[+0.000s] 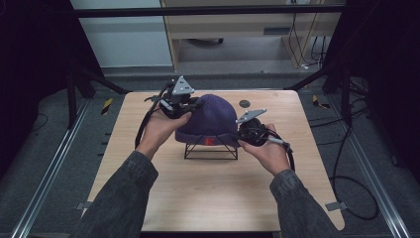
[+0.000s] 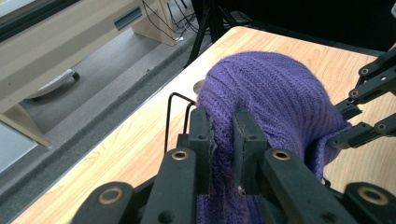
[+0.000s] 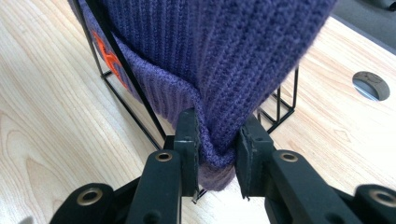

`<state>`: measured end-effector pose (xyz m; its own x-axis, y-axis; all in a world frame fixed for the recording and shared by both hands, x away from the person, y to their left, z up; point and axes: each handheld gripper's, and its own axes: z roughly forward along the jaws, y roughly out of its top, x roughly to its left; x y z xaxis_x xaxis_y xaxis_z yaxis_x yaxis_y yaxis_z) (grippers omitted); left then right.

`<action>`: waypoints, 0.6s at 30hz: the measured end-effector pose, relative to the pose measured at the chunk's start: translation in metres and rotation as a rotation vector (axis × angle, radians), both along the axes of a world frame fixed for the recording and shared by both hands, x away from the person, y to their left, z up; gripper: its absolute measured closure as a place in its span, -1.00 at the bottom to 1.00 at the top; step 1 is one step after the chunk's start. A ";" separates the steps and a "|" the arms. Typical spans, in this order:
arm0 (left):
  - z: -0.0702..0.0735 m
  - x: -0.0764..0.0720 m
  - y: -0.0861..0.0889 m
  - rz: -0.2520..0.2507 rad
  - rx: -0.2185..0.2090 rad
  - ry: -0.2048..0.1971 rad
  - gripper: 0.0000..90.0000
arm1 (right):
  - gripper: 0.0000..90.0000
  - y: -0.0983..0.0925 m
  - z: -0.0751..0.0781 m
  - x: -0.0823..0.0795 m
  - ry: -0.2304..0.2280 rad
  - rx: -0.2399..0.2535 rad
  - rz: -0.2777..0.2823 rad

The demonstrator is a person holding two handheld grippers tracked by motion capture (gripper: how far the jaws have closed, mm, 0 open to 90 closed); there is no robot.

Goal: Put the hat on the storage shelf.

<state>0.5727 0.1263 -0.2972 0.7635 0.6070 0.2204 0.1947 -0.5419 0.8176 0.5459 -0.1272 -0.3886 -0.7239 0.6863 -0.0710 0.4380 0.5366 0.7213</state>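
ribbed purple knit hat (image 1: 210, 119), black wire stand (image 1: 210, 151), matt wooden table (image 1: 213, 193).

The person wears dark grey sleeves (image 1: 124, 198) of a rough, speckled cloth, which enter from six o'clock. The left tool (image 2: 223, 140) is matte black, with two flat jaws, angular link bars and brass-coloured rivets at the joints. The right tool (image 3: 217, 144) has the same build. Each carries a grey three-cornered plate (image 1: 182, 86) on top, and a thick black cable (image 1: 144, 121) trails from it.

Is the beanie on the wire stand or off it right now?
On it: the purple beanie drapes over the black wire stand, whose frame shows below its cuff.
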 end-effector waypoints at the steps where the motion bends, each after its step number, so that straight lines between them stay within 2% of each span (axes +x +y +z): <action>1: -0.001 0.000 0.001 0.002 0.005 0.004 0.76 | 0.62 0.001 -0.001 0.000 -0.001 0.000 0.003; 10: -0.008 -0.001 0.004 0.003 0.000 0.015 0.76 | 0.60 0.002 -0.006 0.001 0.011 -0.006 -0.005; 16: -0.021 -0.001 0.004 -0.003 0.002 0.036 0.76 | 0.59 0.001 -0.018 0.002 0.033 -0.011 -0.008; 18: -0.024 -0.002 0.004 -0.007 0.004 0.036 0.76 | 0.59 0.002 -0.021 0.003 0.040 -0.026 -0.010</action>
